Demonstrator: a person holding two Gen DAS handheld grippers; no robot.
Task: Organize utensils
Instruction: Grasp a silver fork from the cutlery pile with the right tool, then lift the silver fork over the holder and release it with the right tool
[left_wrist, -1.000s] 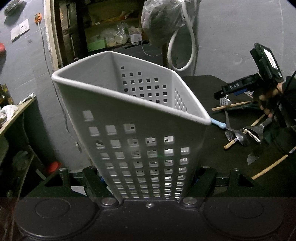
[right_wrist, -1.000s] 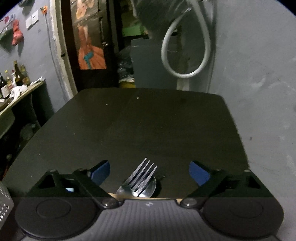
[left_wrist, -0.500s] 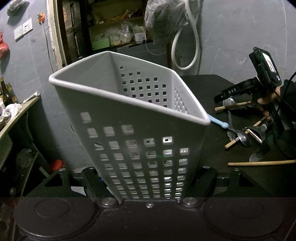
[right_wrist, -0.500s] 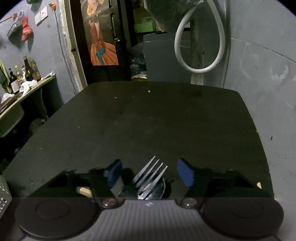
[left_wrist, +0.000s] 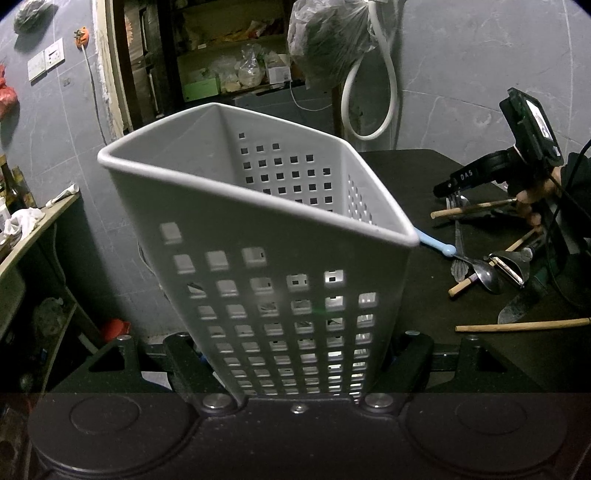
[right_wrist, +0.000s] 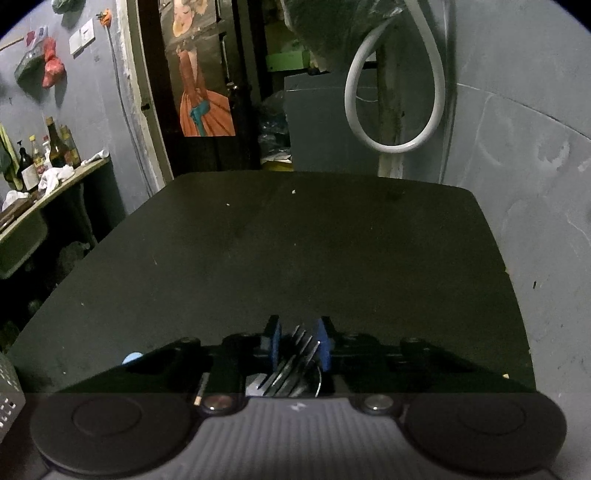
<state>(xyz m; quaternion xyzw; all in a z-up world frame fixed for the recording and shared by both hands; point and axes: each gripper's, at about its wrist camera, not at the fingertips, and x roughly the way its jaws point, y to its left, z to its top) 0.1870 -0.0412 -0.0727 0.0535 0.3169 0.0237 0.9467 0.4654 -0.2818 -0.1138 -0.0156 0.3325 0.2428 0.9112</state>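
My left gripper (left_wrist: 297, 350) is shut on a grey perforated utensil basket (left_wrist: 258, 236), which fills the left wrist view, tilted, and looks empty. To its right lie a spoon (left_wrist: 484, 274), a peeler (left_wrist: 509, 266), a pale blue handle (left_wrist: 436, 246) and wooden chopsticks (left_wrist: 521, 325). My right gripper (left_wrist: 461, 181) reaches into that pile. In the right wrist view my right gripper (right_wrist: 299, 343) has its jaws closing, and the blue pads (right_wrist: 323, 345) sit tight against both sides of a metal fork (right_wrist: 291, 369) that lies over a spoon bowl.
The black table (right_wrist: 314, 251) stretches ahead of the right gripper towards a grey wall with a white hose (right_wrist: 395, 92). A side counter with bottles (right_wrist: 55, 151) stands at the left. A person's hand (left_wrist: 535, 192) holds the right gripper.
The right jaws have come in from wide apart to hug the fork's tines. In the left wrist view a slanted chopstick now lies level. The basket and left gripper have kept still.
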